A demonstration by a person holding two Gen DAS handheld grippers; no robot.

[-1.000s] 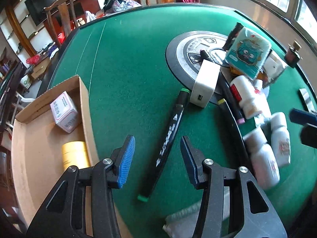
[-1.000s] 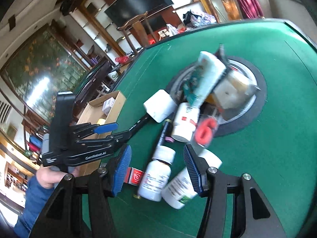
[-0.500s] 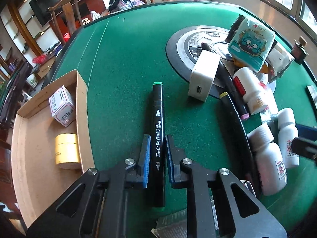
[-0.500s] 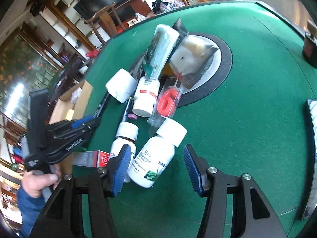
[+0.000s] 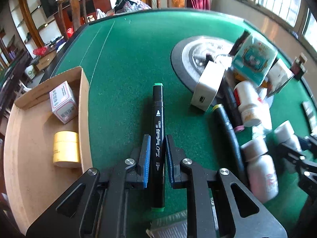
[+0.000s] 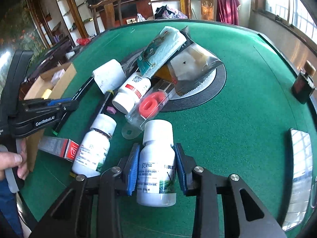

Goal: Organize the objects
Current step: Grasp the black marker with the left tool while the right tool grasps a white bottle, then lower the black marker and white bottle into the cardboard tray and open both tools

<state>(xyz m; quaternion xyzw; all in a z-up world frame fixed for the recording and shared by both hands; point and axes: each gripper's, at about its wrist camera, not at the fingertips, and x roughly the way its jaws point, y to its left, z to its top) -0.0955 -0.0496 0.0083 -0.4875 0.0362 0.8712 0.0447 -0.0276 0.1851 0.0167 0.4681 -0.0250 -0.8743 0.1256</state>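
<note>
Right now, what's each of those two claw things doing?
Left gripper: shut on the black marker.
Right gripper: its jaws have just been closing, now shut on a white bottle.

Left wrist view: the camera sits just behind the left gripper [image 5: 157,156], looks steeply down and forward along its fingers, close over the green table [image 5: 126,63]; fisheye curvature bends the table edge. A cardboard box [image 5: 84,107] lies at frame left, a clutter of bottles and packets at frame right.

Right wrist view: the camera sits just behind the right gripper [image 6: 156,165], likewise angled steeply down, close to the felt, facing the same far wall of shelves.

Shared field: both views take in the round centre plate [image 5: 178,63] [image 6: 220,87], the white charger block [image 5: 208,85] [image 6: 109,75], the box [image 6: 59,79], and each shows the other gripper at its edge.
</note>
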